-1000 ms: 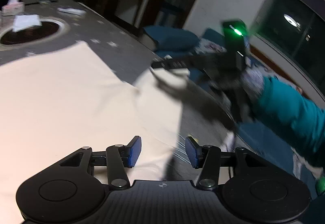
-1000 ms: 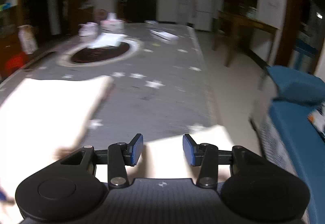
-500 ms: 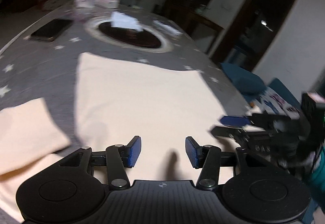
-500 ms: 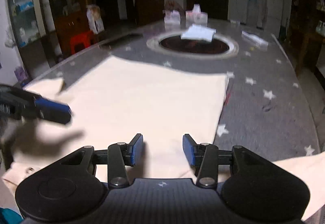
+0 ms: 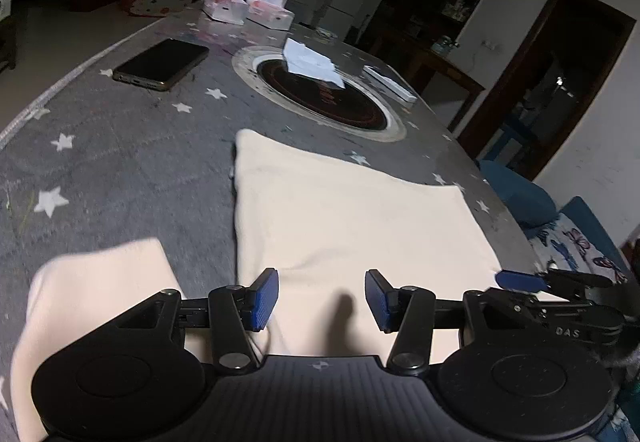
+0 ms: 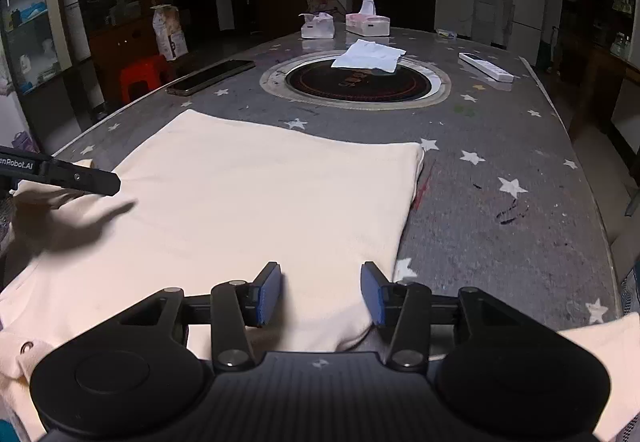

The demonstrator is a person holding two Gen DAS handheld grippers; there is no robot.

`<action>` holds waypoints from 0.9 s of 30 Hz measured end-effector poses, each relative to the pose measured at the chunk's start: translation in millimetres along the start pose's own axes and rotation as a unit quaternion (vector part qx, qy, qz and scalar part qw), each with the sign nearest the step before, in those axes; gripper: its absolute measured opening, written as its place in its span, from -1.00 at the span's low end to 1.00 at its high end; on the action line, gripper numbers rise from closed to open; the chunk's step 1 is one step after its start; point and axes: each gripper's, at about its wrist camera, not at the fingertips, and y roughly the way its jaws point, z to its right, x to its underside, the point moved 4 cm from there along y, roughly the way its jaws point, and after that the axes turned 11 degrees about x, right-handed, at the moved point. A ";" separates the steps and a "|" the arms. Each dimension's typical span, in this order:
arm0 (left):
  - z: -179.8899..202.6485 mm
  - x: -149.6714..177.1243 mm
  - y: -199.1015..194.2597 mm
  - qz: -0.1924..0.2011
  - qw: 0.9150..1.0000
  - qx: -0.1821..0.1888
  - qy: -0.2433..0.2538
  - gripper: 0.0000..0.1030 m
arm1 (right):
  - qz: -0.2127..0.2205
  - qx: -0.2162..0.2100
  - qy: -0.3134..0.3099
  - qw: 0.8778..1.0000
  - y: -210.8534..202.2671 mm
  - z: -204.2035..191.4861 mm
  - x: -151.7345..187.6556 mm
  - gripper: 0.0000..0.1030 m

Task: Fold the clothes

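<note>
the cream shirt [image 6: 256,201] lies spread flat on the grey starred desk [image 6: 500,161], its sleeves out to the left [image 5: 92,290] and right [image 6: 600,346] at the near edge. the left tool [image 5: 320,298] and right tool [image 6: 320,292] both hover over its near part, jaws wide apart and holding nothing. it looks like the start of a fold; next each tool likely needs to drop and pinch a sleeve or shoulder edge

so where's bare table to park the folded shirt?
Best patch: the grey cloth right of the shirt, up to the table edge. A smaller one lies left of the shirt, below the phone. Crowded: the round inset with paper, the tissue boxes and the remote.
</note>
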 end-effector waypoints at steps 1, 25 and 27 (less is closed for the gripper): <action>-1.7 -2.0 -0.1 0.002 1.000 -0.002 0.000 0.00 | 0.000 0.001 0.000 1.000 0.8 -0.2 -0.6 -0.12; -5.0 38.1 -51.2 0.018 0.984 -0.113 0.139 -0.10 | 0.022 -0.037 -0.020 0.999 -44.7 -51.9 17.0 0.06; -10.2 37.5 -52.4 0.022 0.984 -0.116 0.133 -0.47 | 0.017 -0.036 -0.018 0.999 -42.8 -53.4 20.9 0.06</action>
